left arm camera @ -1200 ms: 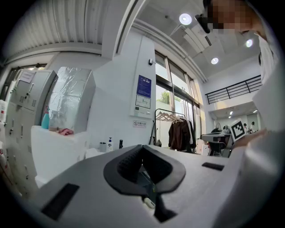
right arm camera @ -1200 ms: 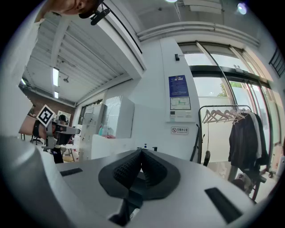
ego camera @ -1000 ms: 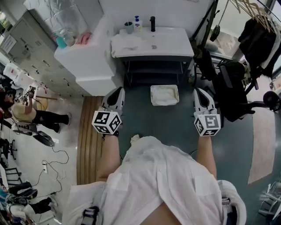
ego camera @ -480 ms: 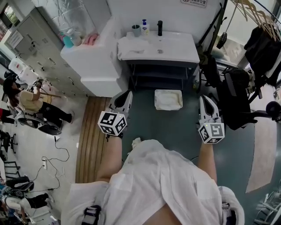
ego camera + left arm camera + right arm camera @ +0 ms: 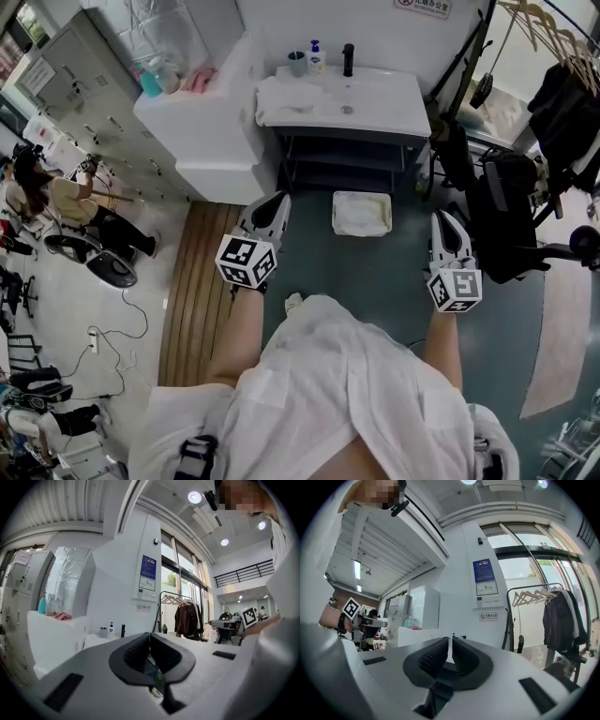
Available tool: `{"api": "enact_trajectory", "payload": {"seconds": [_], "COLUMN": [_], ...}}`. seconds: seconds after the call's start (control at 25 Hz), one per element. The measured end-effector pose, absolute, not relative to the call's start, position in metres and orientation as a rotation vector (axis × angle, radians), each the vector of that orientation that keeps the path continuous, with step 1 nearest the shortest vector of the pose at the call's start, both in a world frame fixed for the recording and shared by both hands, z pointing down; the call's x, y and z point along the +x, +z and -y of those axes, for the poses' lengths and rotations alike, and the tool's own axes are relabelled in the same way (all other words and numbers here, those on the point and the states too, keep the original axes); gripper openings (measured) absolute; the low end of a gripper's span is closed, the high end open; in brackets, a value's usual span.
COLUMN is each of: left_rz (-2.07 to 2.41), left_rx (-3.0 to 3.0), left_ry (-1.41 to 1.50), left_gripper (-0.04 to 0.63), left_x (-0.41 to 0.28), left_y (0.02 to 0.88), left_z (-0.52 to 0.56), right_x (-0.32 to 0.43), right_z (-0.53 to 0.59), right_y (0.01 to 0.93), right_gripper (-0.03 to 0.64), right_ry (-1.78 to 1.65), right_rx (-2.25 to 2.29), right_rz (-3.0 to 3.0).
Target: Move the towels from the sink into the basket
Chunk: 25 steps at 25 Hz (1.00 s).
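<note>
A white towel [image 5: 289, 96] lies crumpled over the left part of the white sink [image 5: 380, 101] at the far wall. On the green floor below the sink stands a white basket [image 5: 362, 231] with pale cloth in it. My left gripper [image 5: 278, 199] hangs in the air left of the basket, jaws shut and empty. To the basket's right my right gripper [image 5: 441, 218] is also shut on nothing. Both are well short of the sink. In the left gripper view the left gripper [image 5: 149, 637] shows its pads touching; the right gripper [image 5: 450, 642] looks the same in its own view.
A black tap [image 5: 348, 58], a soap bottle [image 5: 316, 55] and a cup [image 5: 297, 63] stand at the sink's back. A white counter [image 5: 202, 127] adjoins on the left, with a wooden slat mat [image 5: 190, 300] below. A black chair [image 5: 506, 220] and hanging clothes [image 5: 562, 89] crowd the right. People [image 5: 56, 202] are at far left.
The sink, basket and counter have slid down and right in the head view, so I have stepped a little closer. Both grippers stay shut and empty.
</note>
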<state>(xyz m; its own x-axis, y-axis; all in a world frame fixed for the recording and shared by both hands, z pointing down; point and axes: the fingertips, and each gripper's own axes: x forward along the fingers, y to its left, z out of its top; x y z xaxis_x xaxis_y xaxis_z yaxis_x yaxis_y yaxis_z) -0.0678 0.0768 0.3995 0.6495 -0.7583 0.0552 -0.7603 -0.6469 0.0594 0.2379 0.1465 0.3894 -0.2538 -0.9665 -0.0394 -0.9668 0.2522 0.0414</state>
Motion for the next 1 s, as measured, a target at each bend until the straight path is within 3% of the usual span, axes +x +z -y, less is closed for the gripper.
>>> {"api": "enact_trajectory", "payload": {"seconds": [0.56, 1.0], "left_rz": [1.387, 1.404], "left_rx": [2.711, 2.693], "left_ry": [0.029, -0.013], "left_gripper": [0.009, 0.009], "left_x": [-0.091, -0.092], "left_y": [0.412, 0.433], "left_z": [-0.037, 0.078], "right_x": [0.229, 0.224], "right_z": [-0.1, 0.024], "right_y": [0.409, 0.428], "right_gripper": [0.032, 0.032], "right_ry": [0.042, 0.036], "right_rx": [-1.877, -1.845], "right_rz": [-2.516, -2.559]}}
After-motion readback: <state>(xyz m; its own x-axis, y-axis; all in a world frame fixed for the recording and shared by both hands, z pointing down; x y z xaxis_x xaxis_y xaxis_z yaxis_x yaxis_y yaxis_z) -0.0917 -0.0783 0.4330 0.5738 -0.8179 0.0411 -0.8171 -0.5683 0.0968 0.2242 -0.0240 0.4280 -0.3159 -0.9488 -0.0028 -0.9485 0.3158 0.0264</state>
